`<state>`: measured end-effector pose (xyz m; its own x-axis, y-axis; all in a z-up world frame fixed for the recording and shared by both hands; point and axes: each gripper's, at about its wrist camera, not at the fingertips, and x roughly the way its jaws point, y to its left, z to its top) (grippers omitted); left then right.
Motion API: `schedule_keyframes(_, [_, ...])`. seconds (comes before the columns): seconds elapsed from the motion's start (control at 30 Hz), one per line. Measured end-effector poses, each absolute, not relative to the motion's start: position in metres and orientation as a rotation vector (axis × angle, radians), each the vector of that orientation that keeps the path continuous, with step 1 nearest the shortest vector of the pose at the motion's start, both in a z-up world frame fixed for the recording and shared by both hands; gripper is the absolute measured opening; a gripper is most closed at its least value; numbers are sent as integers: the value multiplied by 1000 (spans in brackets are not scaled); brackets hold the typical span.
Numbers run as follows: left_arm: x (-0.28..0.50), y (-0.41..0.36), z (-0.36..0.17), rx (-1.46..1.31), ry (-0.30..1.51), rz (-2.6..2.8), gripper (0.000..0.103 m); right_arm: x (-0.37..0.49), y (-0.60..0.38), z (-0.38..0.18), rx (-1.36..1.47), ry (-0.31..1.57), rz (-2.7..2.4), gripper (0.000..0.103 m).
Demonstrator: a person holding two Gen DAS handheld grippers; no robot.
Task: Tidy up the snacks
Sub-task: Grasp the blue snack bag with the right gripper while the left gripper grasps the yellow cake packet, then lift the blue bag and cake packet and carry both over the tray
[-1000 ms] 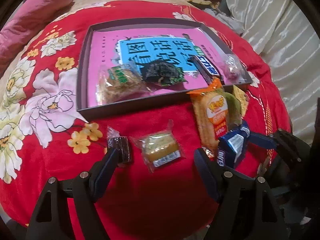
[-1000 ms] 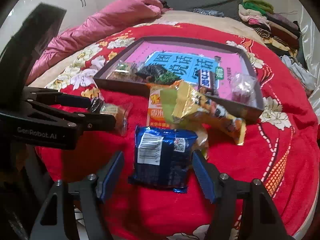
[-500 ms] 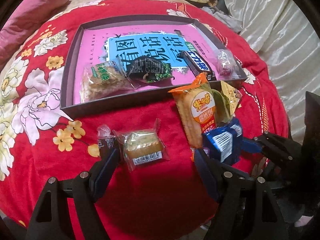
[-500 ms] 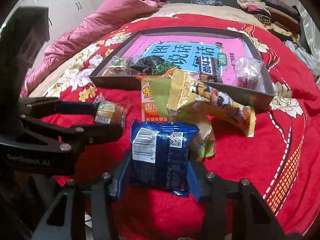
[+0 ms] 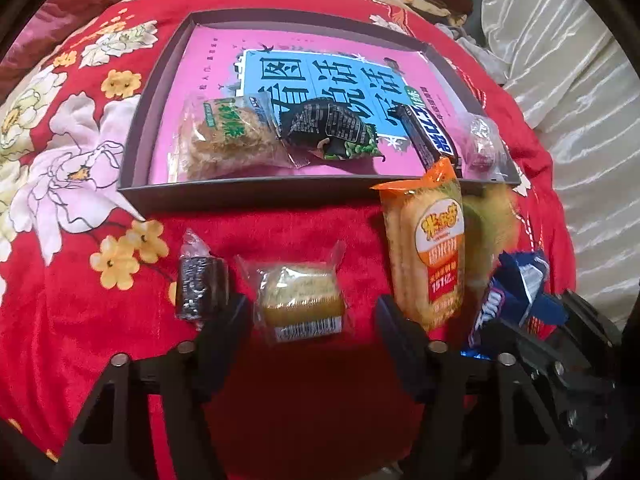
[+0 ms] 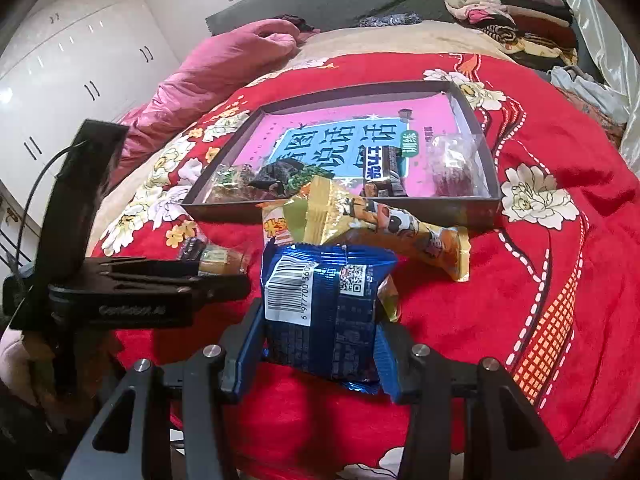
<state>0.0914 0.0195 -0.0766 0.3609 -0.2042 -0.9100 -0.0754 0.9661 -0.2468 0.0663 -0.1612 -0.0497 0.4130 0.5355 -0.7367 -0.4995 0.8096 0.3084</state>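
Observation:
My left gripper (image 5: 312,316) straddles a clear-wrapped yellow cake (image 5: 300,300) on the red bedspread. Its jaws are closing, and a gap still shows beside the cake on the right. My right gripper (image 6: 320,344) is shut on a blue foil packet (image 6: 324,300), held upright just above the spread; the packet (image 5: 516,292) also shows at the right of the left wrist view. Behind lies the dark tray (image 5: 280,194) lined in pink, holding a green-labelled cake (image 5: 228,136), a black packet (image 5: 332,128), a chocolate bar (image 5: 430,140) and a clear bag (image 5: 482,144).
A dark wrapped candy (image 5: 198,288) lies just left of the left finger. An orange cracker pack (image 5: 432,256) and a yellow packet (image 6: 360,216) lie in front of the tray. A pink quilt (image 6: 224,64) and folded clothes (image 6: 512,20) sit at the back.
The right jaws closed on the blue packet and raised it slightly. The left jaws narrowed around the yellow cake, and the left view rolled a little.

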Motion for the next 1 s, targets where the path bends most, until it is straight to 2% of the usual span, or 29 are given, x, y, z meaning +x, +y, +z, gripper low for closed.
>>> schedule_keyframes(0.07, [93,20,-78,-261,1200,-80,46,64,-160,-48,37,933,659,49])
schedule_keyframes(0.17, [96,22,-80,-284,1198,-86,43,62,-159,-44,35,910,676,49])
schedule_keyframes(0.37, [87,27,-73,-295,1177,-107,40,56,-160,-28,51,820,716,49])
schedule_keyframes(1.0, [73,31,-18,-235,1031,-107,40,66,-174,-15,88,728,691,49])
